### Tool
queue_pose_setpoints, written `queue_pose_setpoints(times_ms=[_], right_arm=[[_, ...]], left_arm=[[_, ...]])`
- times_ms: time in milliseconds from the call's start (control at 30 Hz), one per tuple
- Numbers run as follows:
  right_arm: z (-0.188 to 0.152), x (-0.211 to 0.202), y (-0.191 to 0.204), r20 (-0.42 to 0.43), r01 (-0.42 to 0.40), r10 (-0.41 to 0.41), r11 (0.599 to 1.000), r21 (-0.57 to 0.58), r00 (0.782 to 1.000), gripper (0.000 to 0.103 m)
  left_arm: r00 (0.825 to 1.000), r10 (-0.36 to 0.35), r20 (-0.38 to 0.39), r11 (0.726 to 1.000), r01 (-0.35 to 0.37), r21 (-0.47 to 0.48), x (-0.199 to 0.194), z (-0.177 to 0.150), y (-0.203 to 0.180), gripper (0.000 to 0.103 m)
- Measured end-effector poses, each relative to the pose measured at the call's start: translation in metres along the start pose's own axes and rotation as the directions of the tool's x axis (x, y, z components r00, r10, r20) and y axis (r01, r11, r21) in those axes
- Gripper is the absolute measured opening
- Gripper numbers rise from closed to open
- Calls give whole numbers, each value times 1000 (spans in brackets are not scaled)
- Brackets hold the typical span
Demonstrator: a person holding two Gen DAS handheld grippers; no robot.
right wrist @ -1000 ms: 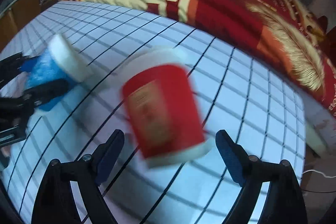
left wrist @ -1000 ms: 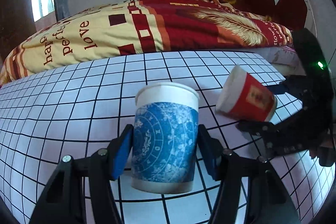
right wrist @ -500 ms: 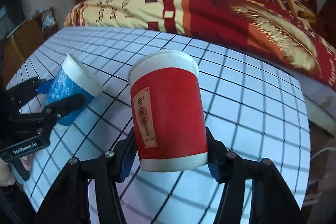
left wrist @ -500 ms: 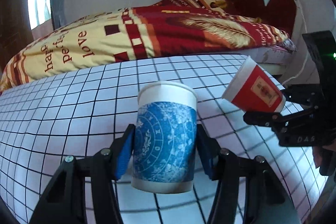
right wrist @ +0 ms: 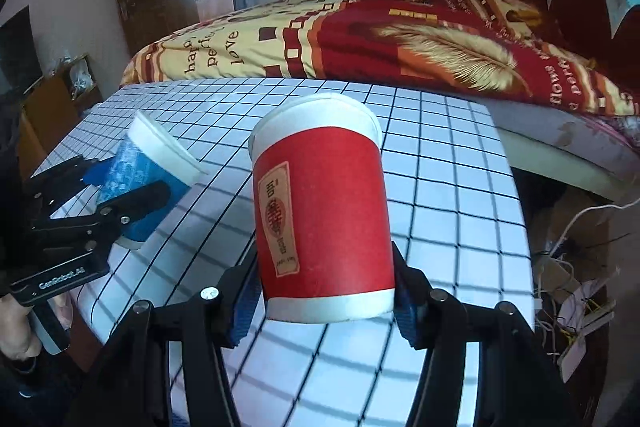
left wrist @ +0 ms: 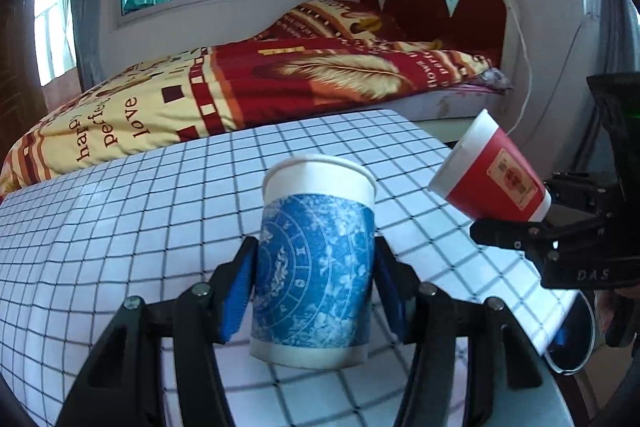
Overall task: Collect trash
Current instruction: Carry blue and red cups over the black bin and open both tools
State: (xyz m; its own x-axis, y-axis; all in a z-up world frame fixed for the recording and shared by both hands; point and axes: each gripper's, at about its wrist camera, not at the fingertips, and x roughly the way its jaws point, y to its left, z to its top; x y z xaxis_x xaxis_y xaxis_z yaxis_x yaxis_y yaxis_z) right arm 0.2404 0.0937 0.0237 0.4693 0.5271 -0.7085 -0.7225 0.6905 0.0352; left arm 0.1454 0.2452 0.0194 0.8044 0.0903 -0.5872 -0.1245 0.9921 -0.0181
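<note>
Above the grid table (left wrist: 120,219), "GenRobot.AI" left tool (right wrist: 132,205) grips blue cup (left wrist: 314,267), right tool (right wrist: 320,301) red cup (right wrist: 320,215).

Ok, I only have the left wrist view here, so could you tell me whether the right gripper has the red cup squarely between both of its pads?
Observer: Yes. In the right wrist view the right gripper has just been closing, and both blue pads press the red cup low on its sides.
Operator: Thank you. Is there anything past the table's right edge?
Observer: Loose white cables and tags lie beside the table.
Operator: And what holds my left gripper?
Observer: A hand grips its handle at the lower left of that view.
</note>
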Motion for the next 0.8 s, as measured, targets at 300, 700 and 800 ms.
queue_pose_setpoints(times_ms=[300,700,800], right_arm=[[-48,-73,-20,73,60,-63,997,43,995,59],[-137,-147,-78,55,198,-209,966,164,976,59],[-157,-159,-96,42,227,-241,951,210,970,59]], left_arm=[[998,-54,25,998,53,40,-26,-14,-54,57],[985,-174,0,981,174,90,-34,-32,-128,57],[979,-202,-5,972,201,118,-36,-32,-150,57]])
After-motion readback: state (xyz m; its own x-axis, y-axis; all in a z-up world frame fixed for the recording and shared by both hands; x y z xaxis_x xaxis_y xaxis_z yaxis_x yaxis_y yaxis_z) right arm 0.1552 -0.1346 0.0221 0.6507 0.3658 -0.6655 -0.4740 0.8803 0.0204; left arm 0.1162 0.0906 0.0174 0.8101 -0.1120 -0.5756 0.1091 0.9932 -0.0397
